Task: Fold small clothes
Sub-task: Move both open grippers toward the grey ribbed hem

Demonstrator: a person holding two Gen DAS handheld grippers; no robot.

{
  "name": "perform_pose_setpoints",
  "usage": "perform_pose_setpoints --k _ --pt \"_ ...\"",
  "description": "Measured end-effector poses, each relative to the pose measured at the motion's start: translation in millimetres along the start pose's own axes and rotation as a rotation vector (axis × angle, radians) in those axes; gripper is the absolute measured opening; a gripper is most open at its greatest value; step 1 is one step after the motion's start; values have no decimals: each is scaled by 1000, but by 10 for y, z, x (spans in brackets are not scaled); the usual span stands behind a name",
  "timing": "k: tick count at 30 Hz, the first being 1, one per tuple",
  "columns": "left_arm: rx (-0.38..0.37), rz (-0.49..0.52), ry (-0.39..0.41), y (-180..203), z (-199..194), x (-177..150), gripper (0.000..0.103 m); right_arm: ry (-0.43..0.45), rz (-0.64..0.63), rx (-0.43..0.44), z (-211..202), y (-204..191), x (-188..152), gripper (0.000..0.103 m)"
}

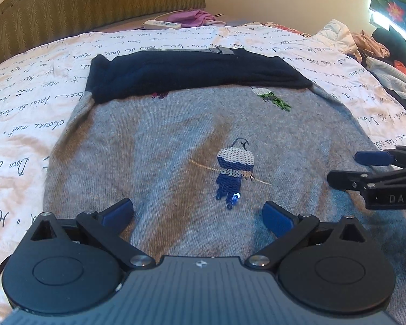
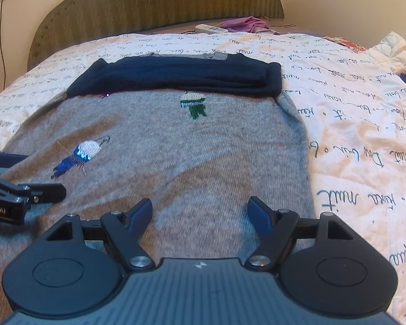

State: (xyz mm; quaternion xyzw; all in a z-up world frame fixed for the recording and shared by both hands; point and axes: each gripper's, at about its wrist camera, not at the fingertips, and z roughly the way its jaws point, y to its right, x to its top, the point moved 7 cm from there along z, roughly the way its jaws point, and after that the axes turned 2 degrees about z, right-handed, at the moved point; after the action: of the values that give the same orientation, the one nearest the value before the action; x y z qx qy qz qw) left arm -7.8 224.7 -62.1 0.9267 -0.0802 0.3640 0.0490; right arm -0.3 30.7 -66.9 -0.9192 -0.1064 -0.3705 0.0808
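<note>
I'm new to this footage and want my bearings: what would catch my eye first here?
A grey sweater fills the middle of the bed, its dark navy sleeves folded across the far end. Sequinned figures stand out on the knit: a blue one near the centre and a green one closer to the sleeves. The left gripper and right gripper hover over the near hem, jaws wide open, above a quilt printed with handwriting.

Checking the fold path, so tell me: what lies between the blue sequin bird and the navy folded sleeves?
Mostly bare grey knit of the sweater, shown in the left wrist view. The green sequin bird sits just below the navy sleeves, up-right of the blue sequin bird.
</note>
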Motion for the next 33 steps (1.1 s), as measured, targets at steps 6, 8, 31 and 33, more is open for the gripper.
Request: perform_pose_setpoints --k 6,8,31,33 --pt "17 0 -9 25 -74 -64 103 -1 6 -9 -97 8 -98 77" --pt "18 1 -11 35 -106 -94 103 -1 0 -14 -120 -9 -125 78" --pt "30 11 5 126 -580 -512 103 0 -20 -23 -482 -197 -469 78" --pt "29 10 8 133 -627 -558 103 0 -25 -23 -517 -218 -504 78"
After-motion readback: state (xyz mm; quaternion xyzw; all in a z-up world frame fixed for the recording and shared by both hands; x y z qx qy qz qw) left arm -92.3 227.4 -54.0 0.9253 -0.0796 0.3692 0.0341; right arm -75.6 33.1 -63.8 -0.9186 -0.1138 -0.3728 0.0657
